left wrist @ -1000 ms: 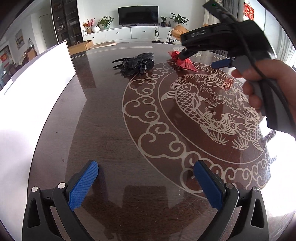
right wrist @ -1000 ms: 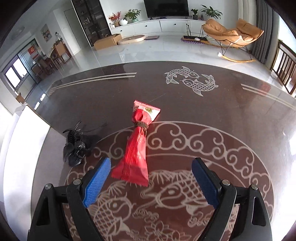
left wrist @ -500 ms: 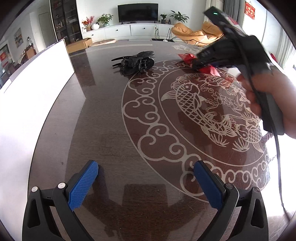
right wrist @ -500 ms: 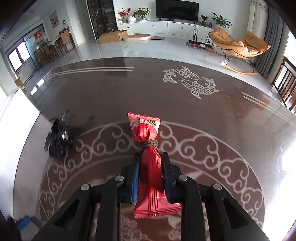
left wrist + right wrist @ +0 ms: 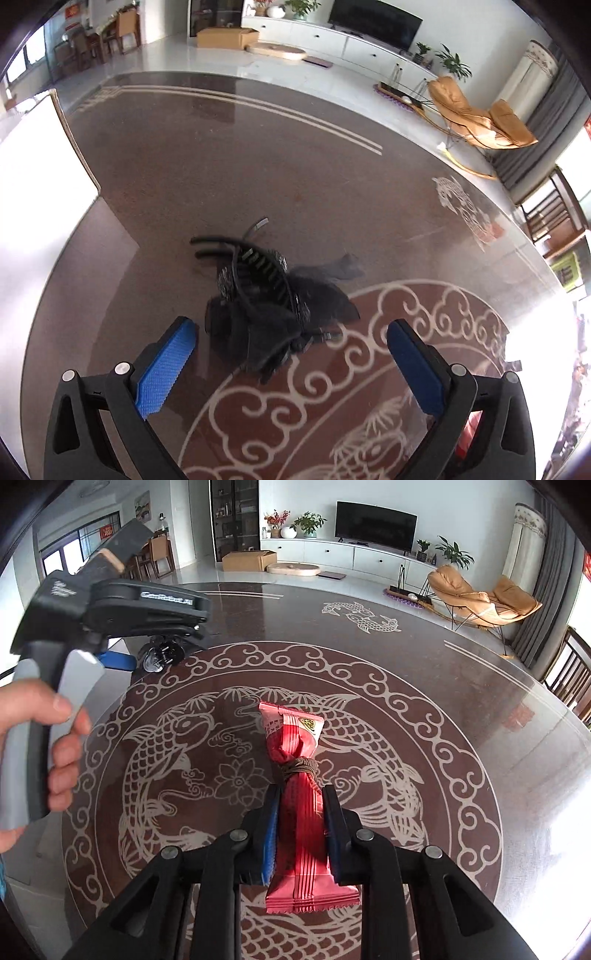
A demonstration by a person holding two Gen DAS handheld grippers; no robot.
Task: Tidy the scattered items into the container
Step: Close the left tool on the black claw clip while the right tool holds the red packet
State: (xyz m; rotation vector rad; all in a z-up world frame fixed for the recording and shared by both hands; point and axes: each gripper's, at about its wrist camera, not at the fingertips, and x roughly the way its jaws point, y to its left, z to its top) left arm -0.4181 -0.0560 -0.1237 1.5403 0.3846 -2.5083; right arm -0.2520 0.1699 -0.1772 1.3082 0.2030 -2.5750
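My right gripper is shut on a red snack packet tied at its neck with brown string, held above the dark patterned table. In the left wrist view a black hair claw clip with dark fabric lies on the table, just ahead of and between the blue pads of my left gripper, which is open and hovers over it. The right wrist view shows the left gripper's body from the side, held by a hand, with the black clip beneath it. A white container stands at the table's left edge.
The round table carries a pale fish and cloud inlay. Beyond its far edge lie a white floor, a TV cabinet, orange lounge chairs and wooden chairs on the right.
The right gripper closed on the red packet and carried it back over the fish inlay. The left gripper swung forward from the near table edge to hover over the black clip.
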